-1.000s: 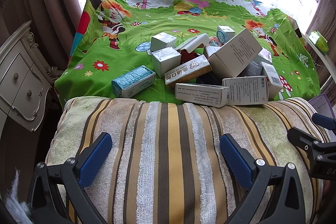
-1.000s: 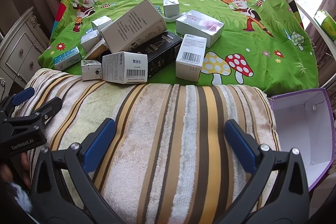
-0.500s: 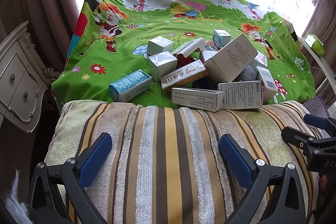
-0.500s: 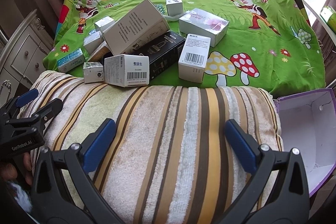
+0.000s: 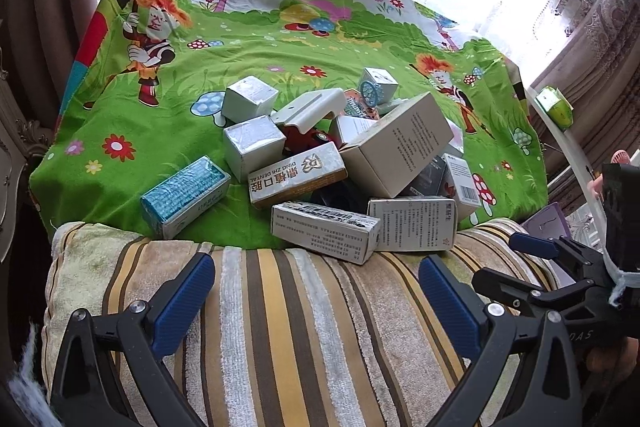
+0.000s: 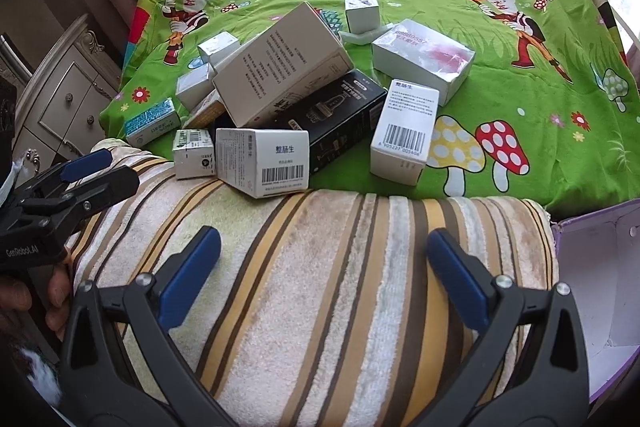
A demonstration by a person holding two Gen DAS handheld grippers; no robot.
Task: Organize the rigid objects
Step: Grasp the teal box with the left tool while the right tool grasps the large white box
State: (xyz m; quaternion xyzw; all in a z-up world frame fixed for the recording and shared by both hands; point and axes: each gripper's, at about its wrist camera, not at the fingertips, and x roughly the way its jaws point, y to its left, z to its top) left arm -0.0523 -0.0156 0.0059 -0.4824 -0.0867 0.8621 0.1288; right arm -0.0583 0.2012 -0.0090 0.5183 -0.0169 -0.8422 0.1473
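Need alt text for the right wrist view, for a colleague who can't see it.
The open right tool hovers empty over a striped towel. Beyond it, a jumble of cardboard boxes lies on a green cartoon cloth. An open purple box sits at right, the left tool at left.

Brown-and-yellow striped towel (image 6: 320, 267), green cartoon cloth (image 6: 500, 75)

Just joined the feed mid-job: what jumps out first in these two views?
A jumbled pile of boxes sits on the bright green cartoon cloth, with a big white box leaning on a black box. Nearer, a striped towel lies under both open grippers, left gripper and right gripper. An open purple-edged box waits at far right.
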